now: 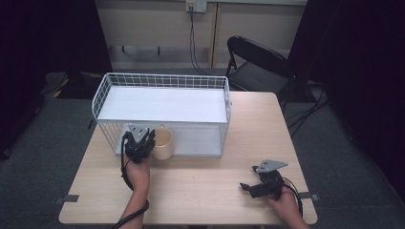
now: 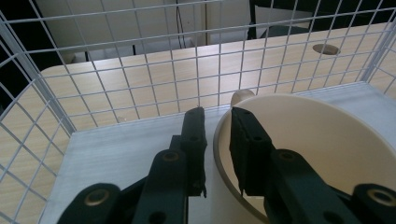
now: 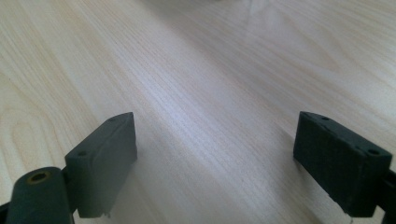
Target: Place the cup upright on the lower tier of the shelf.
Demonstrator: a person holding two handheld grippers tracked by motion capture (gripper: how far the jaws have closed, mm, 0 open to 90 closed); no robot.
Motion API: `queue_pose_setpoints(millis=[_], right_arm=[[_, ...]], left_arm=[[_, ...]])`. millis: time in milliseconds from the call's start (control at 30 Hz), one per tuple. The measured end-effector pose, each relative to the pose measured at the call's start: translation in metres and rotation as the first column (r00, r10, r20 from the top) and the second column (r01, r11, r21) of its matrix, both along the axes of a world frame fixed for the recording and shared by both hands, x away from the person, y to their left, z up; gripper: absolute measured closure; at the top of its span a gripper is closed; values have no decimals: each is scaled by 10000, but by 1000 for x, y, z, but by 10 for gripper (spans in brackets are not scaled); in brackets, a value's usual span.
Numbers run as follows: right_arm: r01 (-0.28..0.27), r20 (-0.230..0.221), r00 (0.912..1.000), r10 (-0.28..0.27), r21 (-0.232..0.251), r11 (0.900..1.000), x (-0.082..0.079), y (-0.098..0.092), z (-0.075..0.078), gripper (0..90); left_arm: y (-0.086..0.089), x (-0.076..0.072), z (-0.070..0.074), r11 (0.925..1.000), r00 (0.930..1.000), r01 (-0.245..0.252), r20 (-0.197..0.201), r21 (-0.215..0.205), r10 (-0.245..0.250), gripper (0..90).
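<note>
Inside the wire basket, the left gripper straddles the cream cup's 9 o'clock rim, barely slackened; the right gripper gapes empty.

Left tongs are sitting at the cream cup inside the wire basket, mid-frame; right tongs are resting on the worktop, lower right.

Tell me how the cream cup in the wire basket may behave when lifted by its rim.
The cream round cup looks rigid, so it probably keeps its shape. Held only by one wall, it may tilt. Its smooth surface could slip.
</note>
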State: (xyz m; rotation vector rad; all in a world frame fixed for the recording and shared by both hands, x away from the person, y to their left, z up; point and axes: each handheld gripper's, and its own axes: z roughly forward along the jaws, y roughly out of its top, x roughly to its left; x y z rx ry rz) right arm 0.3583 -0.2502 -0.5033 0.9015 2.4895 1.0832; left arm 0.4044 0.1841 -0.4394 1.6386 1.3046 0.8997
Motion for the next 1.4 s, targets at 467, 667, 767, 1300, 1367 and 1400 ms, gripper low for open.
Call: queue_pose_setpoints(millis=[467, 667, 767, 1300, 1367, 1400], right_arm=[[0, -7, 10000, 0, -3, 10000, 0, 0, 0, 127], [0, -6, 10000, 0, -3, 10000, 0, 0, 0, 127], [2, -7, 10000, -2, -1, 10000, 0, 0, 0, 127], [0, -8, 10000, 0, -3, 10000, 0, 0, 0, 127], [2, -9, 10000, -2, -3, 10000, 0, 0, 0, 127], [1, -8, 10000, -1, -3, 10000, 0, 0, 0, 127]], left_arm=[[4, -10, 8, 9961, 9970, 767, -105, -442, -773, 577], [9, -20, 6, 9896, 9921, 1228, -151, -745, -1243, 436], [10, -23, 6, 9874, 9901, 1373, -187, -789, -1392, 384], [6, -44, 12, 9762, 9818, 1882, -62, -1080, -1900, 303], [5, -44, 9, 9760, 9816, 1878, -154, -1101, -1906, 300], [4, -44, 8, 9765, 9814, 1884, -168, -1050, -1912, 300]])
